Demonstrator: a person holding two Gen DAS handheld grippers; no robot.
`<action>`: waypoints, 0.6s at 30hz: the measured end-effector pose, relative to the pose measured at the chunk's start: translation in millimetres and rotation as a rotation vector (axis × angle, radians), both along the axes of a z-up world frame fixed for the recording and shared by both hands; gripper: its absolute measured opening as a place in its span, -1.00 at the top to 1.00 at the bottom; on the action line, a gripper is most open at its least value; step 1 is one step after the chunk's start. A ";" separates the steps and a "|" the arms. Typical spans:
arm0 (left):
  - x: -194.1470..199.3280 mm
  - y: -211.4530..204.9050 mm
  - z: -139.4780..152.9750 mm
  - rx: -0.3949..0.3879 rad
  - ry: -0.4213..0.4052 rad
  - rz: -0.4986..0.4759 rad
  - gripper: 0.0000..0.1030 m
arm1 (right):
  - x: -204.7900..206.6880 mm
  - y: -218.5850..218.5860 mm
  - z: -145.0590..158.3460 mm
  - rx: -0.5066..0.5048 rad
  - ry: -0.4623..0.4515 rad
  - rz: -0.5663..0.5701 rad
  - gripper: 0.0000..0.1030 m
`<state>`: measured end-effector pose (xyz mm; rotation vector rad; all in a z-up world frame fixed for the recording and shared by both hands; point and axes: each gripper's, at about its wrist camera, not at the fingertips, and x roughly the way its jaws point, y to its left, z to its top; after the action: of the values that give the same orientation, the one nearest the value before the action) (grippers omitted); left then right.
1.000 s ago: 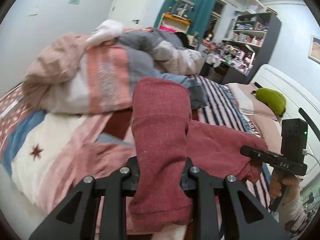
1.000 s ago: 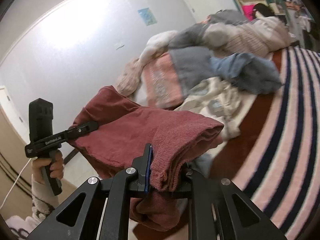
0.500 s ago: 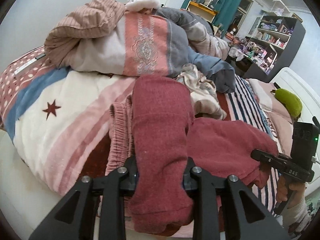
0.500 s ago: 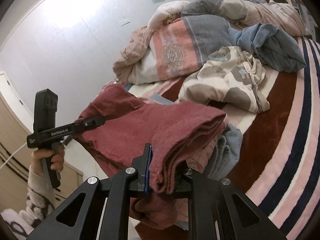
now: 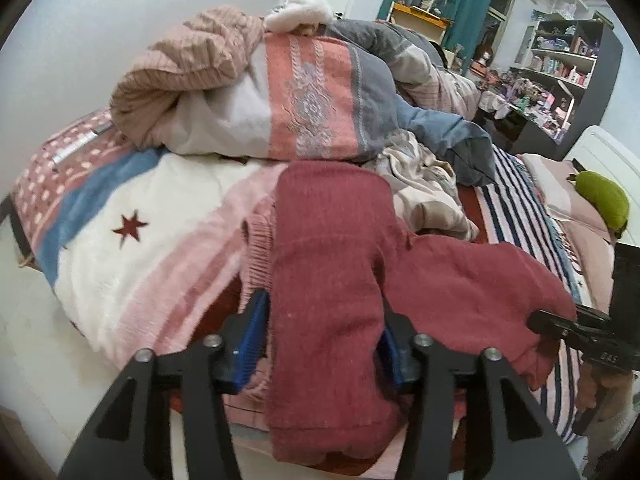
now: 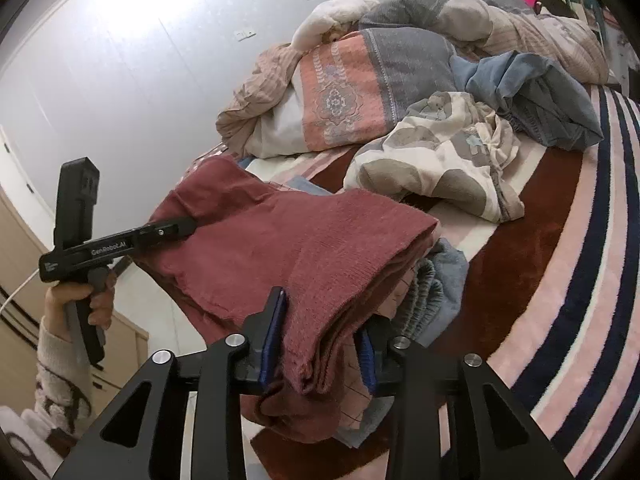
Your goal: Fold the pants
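Observation:
The folded dark red pants (image 5: pixel 332 264) hang between both grippers, low over the bed's near edge. My left gripper (image 5: pixel 320 344) is shut on one end of the pants, cloth bulging out past its blue pads. My right gripper (image 6: pixel 320 344) is shut on the other end of the red pants (image 6: pixel 288 252). The left gripper also shows in the right wrist view (image 6: pixel 172 230), and the right gripper shows in the left wrist view (image 5: pixel 552 324), each clamped on the pants' edge. A pink ribbed garment (image 5: pixel 256 248) lies under the pants.
A heap of quilts (image 5: pixel 288 92) fills the far side of the bed. A beige patterned garment (image 6: pixel 440 156) and blue jeans (image 6: pixel 532 92) lie beyond the pants. A grey-blue garment (image 6: pixel 436 280) lies under them. The striped blanket (image 6: pixel 580 240) spreads right. Shelves (image 5: pixel 560 60) stand far right.
Both grippers have carried the red pants down and forward toward the bed, onto the garments at its near edge. The jaws of both have stayed shut on the cloth.

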<state>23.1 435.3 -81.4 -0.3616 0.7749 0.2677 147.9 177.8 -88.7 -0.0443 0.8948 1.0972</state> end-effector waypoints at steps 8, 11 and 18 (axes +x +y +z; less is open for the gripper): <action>-7.0 -14.5 19.6 0.059 -0.032 0.034 -0.27 | -1.8 -16.0 8.7 0.023 0.001 -0.034 0.13; -11.3 -28.4 31.2 0.089 -0.045 0.042 -0.31 | -7.0 -23.3 15.2 0.031 -0.014 -0.034 0.06; -17.4 -87.0 56.2 0.174 -0.096 0.022 -0.52 | -21.6 -60.9 33.3 0.055 -0.065 -0.064 -0.18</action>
<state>5.8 348.3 -25.2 -0.2172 0.6479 0.3341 126.3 116.9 -55.4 -0.0057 0.8020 1.0546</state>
